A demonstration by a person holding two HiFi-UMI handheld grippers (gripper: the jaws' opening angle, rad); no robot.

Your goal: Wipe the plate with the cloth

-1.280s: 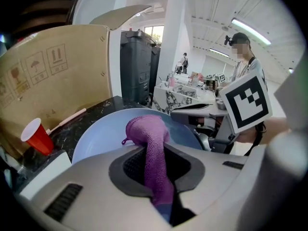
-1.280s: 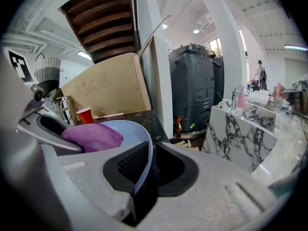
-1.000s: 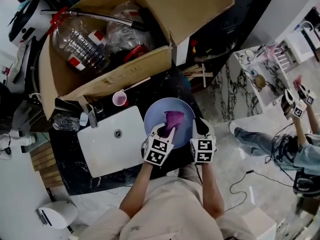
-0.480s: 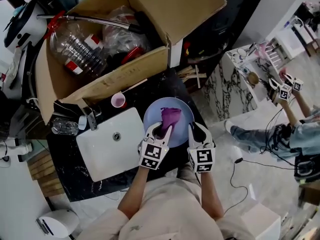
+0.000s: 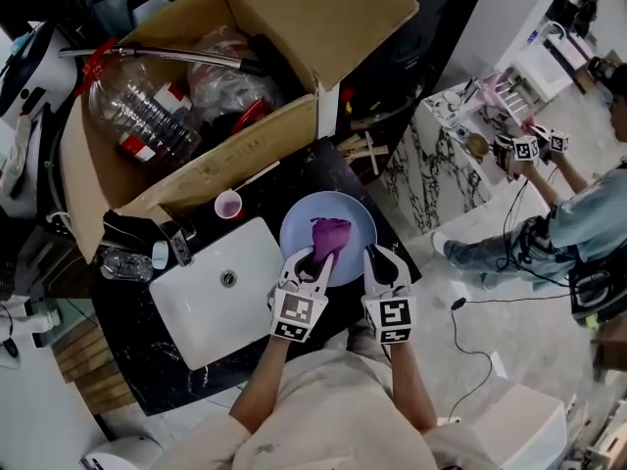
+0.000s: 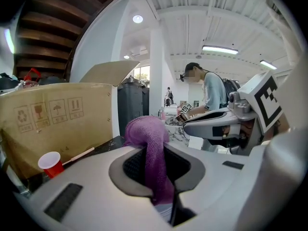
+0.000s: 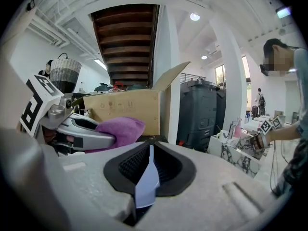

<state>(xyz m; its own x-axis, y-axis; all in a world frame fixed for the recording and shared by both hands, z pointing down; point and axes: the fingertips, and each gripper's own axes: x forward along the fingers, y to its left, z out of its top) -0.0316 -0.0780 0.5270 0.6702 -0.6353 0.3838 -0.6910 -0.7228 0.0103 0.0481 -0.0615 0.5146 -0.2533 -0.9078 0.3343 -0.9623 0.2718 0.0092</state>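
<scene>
The plate (image 5: 355, 213) sits pinched at its rim in our right tool (image 5: 378, 259), our left tool (image 5: 314, 259) pinching the cloth (image 5: 331, 233) on it.

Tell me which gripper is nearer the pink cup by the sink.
Left. The left gripper, clamping the cloth over the plate, lies right of the cup; the right gripper grips the plate's rim farther right.

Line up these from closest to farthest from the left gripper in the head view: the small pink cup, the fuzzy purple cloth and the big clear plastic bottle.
1. Fuzzy purple cloth: pinched in the left gripper, between its jaws.
2. Small pink cup: on the black counter, farther left.
3. Big clear plastic bottle: farthest, inside the cardboard box.
</scene>
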